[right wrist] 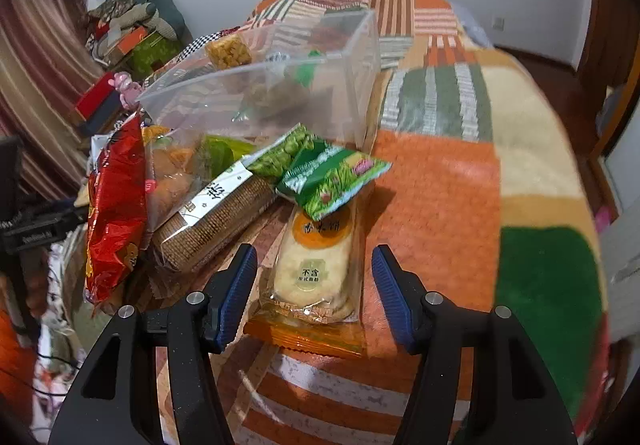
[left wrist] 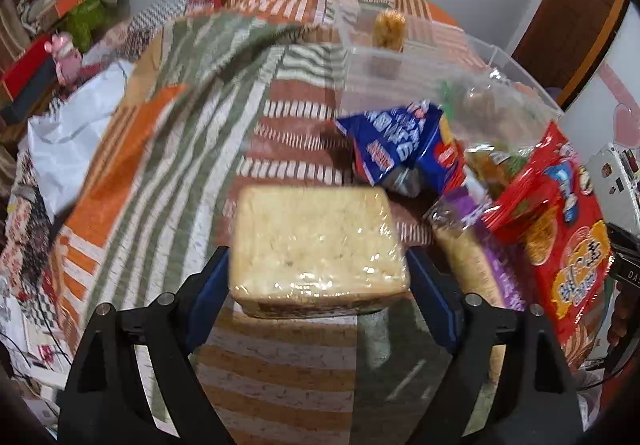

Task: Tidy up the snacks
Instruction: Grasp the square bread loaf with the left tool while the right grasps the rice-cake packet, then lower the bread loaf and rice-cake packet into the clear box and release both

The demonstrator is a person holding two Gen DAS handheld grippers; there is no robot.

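The left gripper (left wrist: 318,281) has its jaws closed on the two side edges of a film-wrapped bread slice (left wrist: 318,245), which hangs clear above the striped blanket (left wrist: 168,149) of the bed, with the clear plastic bin (left wrist: 440,65) ahead and to the right. The slice looks light and soft, so it likely compresses under pressure, and the glossy wrap is probably slippery; a broad, gentle hold across the crust edges seems safer than a hard pinch that would crush the crumb. The right gripper (right wrist: 314,289) hovers with its jaws spread wide on either side of a rice cracker pack (right wrist: 316,265), touching neither side as far as can be seen. That pack lies flat on the blanket, its far end tucked under a green snack packet (right wrist: 332,177), beside a wrapped biscuit stack (right wrist: 216,217) and a red snack bag (right wrist: 116,213). The crackers are probably brittle and light in a slick sleeve, so gripping across the narrow width near the middle, with modest force, looks best; lifting may drag the green packet along. A square puffed snack (right wrist: 228,51) already rests against the bin's far wall.
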